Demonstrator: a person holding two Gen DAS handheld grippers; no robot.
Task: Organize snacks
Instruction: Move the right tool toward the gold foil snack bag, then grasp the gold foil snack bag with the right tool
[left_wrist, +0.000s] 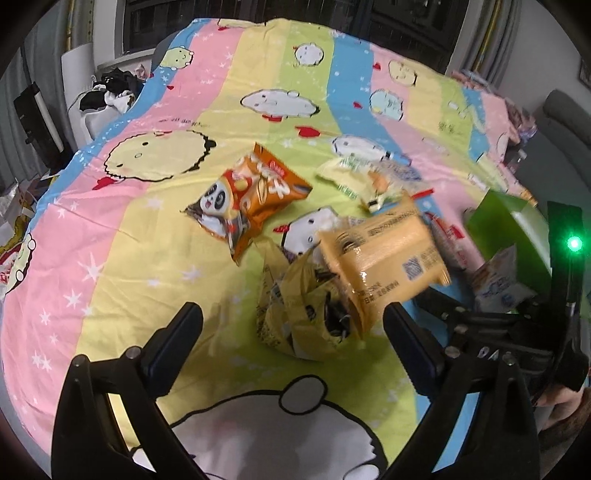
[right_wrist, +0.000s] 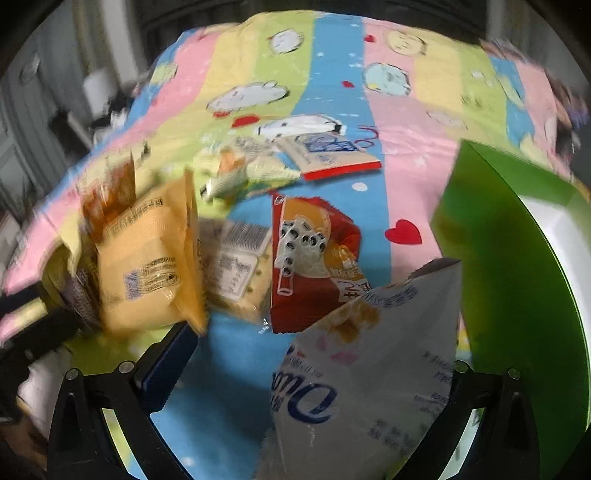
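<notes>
Left wrist: yellow packet (left_wrist: 384, 258) tilted between spread left claw (left_wrist: 293, 325) fingers.

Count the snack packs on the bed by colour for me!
Orange: 1, panda bag
Yellow: 2, yellow pack, crumpled bag
Pale green: 1, green pack
Red: 1, red pack
White: 2, white pack, blue-white pack
Clear: 1, cracker pack
Total: 8

The left gripper (left_wrist: 293, 325) hangs low over the bed with its jaws spread wide, nothing clamped between them. The right gripper (right_wrist: 314, 369) has its jaws apart too, a white snack bag (right_wrist: 369, 369) lying between its fingers
</notes>
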